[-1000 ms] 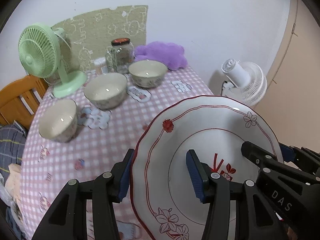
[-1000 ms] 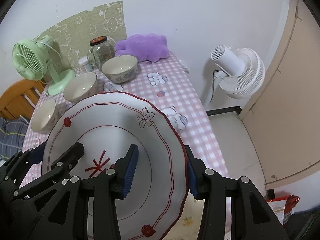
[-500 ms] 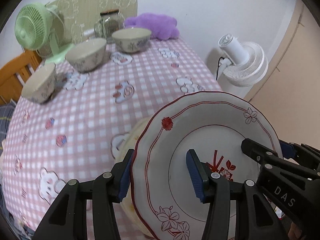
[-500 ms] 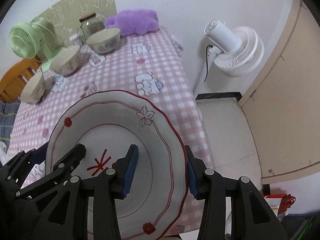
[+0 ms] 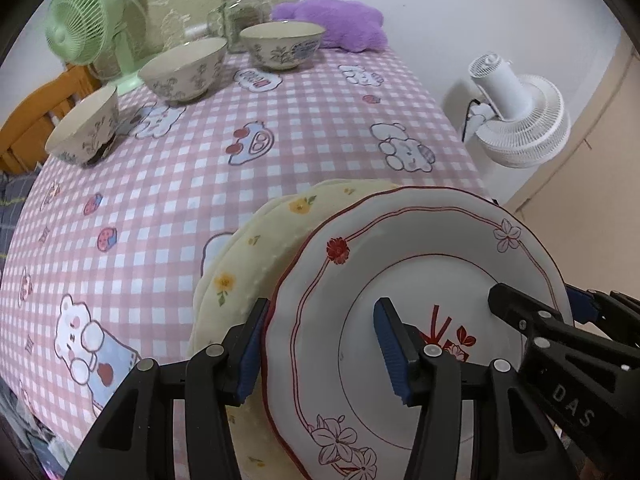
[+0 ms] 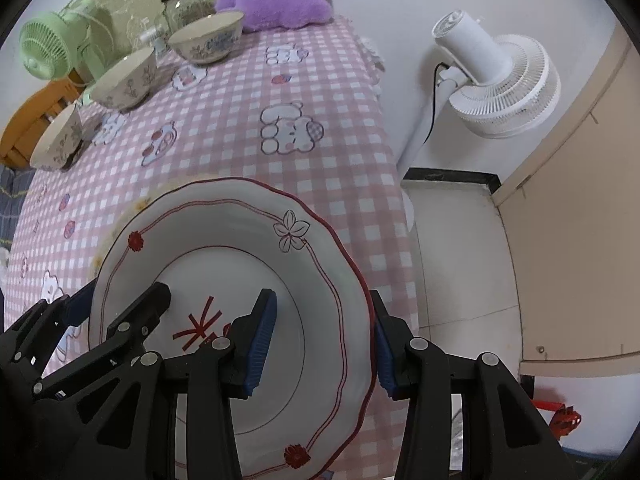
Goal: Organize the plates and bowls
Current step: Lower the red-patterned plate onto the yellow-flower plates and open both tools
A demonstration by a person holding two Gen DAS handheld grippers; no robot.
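A white plate with a red rim and flowers is held by both grippers. My left gripper is shut on its left rim; my right gripper is shut on its right rim. The plate hangs tilted just above a pale yellow flowered plate that lies on the pink checked tablecloth near the front edge. Only a sliver of the yellow plate shows in the right wrist view. Three patterned bowls stand apart at the far left: one, one, one.
A green desk fan, a glass jar and a purple plush cushion stand at the table's back. A white floor fan stands right of the table beside a beige cabinet door. An orange wooden chair is at the left.
Both grippers have lowered and tipped the red-rimmed plate down toward the table. The yellow plate has come into view beneath it, and the bowls look farther up the frame.
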